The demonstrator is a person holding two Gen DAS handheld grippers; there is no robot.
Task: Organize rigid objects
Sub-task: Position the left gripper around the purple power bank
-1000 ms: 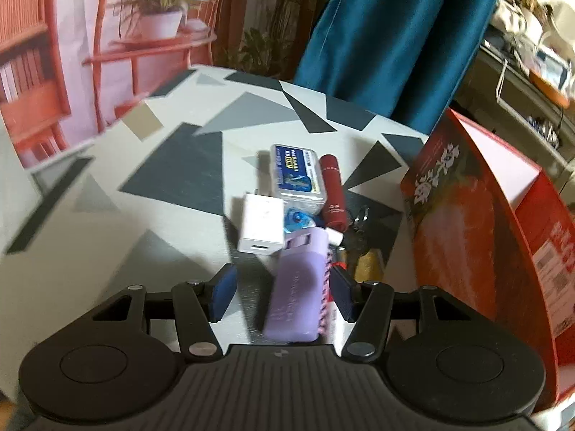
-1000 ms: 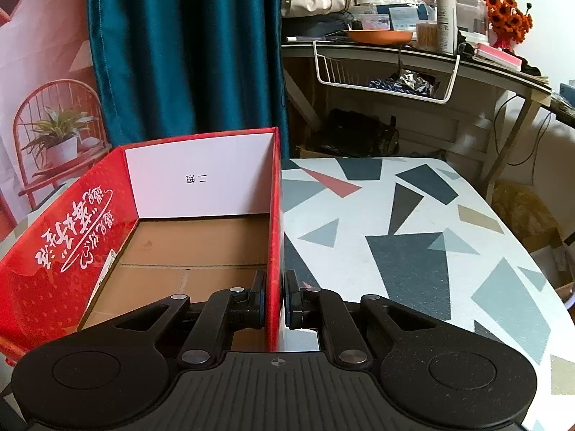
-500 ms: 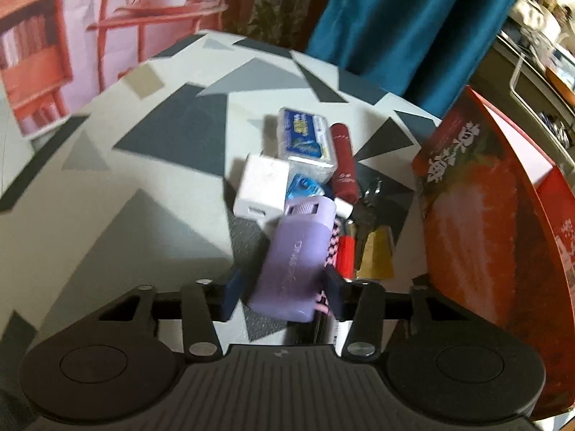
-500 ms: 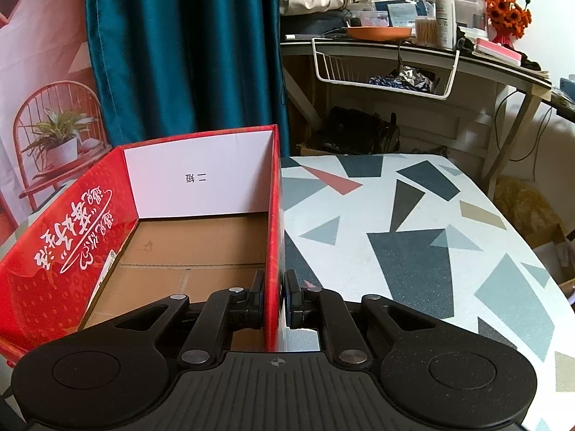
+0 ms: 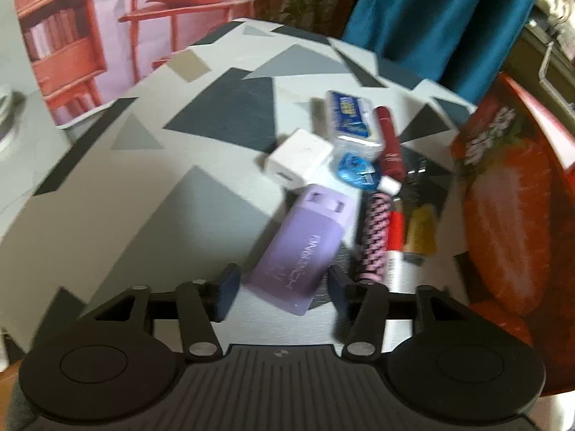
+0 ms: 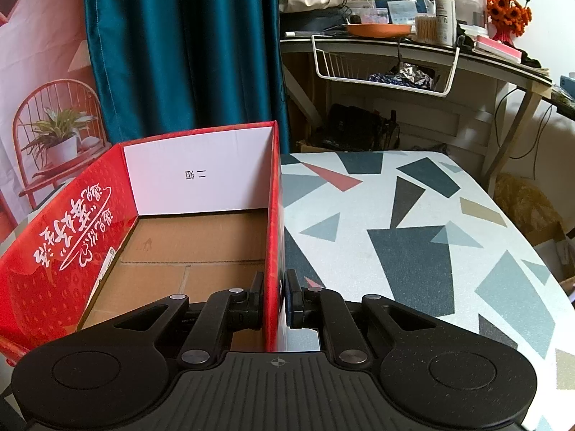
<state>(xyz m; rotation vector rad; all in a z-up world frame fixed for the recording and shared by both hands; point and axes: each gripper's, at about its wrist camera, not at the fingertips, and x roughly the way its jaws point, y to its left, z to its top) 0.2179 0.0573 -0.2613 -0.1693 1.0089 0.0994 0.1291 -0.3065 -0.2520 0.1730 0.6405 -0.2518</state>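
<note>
left wrist blurred, purple case [image 5: 301, 251] text unreadable

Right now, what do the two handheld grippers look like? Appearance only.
Both match: the left gripper and right gripper have a matte black ribbed body, two round black discs at the sides, black linkage arms with silver pivot pins, and dark blue pads on the fingers. A small crosshair mark sits at centre. No cables, hands or sleeves visible.

Open patterned surface [image 5: 151, 186] is seen left of the clutter. Passage rightward is blocked by the red cardboard box [image 5: 510, 215], with the pink braided cord [image 5: 373, 237] and red marker [image 5: 397, 230] crowded between. The box interior [image 6: 194, 251] is unobstructed; bare surface lies right of it.
</note>
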